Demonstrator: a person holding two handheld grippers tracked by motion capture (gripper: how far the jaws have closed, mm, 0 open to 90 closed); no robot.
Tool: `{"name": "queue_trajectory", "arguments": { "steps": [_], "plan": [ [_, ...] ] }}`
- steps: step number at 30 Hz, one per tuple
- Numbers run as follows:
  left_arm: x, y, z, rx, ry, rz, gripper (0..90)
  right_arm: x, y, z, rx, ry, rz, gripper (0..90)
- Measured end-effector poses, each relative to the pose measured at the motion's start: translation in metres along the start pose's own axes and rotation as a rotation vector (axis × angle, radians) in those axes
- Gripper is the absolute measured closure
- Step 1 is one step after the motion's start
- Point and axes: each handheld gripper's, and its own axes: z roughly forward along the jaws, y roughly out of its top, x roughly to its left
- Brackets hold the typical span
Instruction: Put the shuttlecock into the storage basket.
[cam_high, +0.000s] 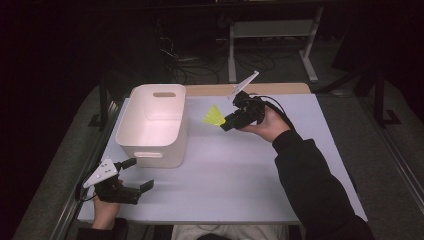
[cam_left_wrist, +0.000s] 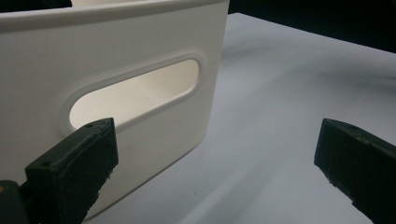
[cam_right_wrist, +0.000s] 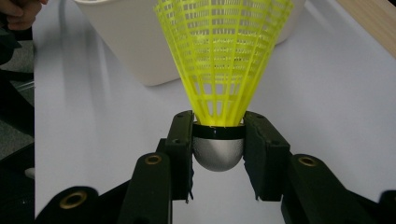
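Dark room all around, cables and a pale desk frame (cam_high: 272, 30) on the floor past the far edge, and a light table (cam_high: 240, 170) takes up the middle of the high view. On its left half sits a white bin (cam_high: 155, 125) with slot handles, and what shows of its inside is bare.

Right gripper (cam_high: 226, 121) is up off the table just right of the bin, pointing toward it. Its jaws are pinched narrow on a yellow shuttlecock (cam_high: 214, 116); in the right gripper view you can see the pads clamped on either side of the grey cap with the black band, mesh skirt (cam_right_wrist: 224, 51) fanning out ahead toward the bin's wall (cam_right_wrist: 135, 42). The shuttlecock hangs in the air near the bin's right rim, not over the opening as far as I can tell. Nothing sits between it and the bin.

Left gripper (cam_high: 137, 175) is low at the near left corner, close to the bin's near wall, jaws spread wide with nothing in them. Its own view looks straight at the bin's handle slot (cam_left_wrist: 135, 95), left jaw in front of that wall, though whether it touches I can't say.
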Motion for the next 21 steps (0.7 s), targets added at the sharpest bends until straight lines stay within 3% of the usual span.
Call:
{"name": "queue_trajectory", "arguments": {
  "steps": [21],
  "plan": [
    [0.0, 0.0, 0.0, 0.0, -0.001, -0.001, 0.0, 0.017, 0.024, 0.001, -0.012, 0.017, -0.061, 63.0]
  ]
}}
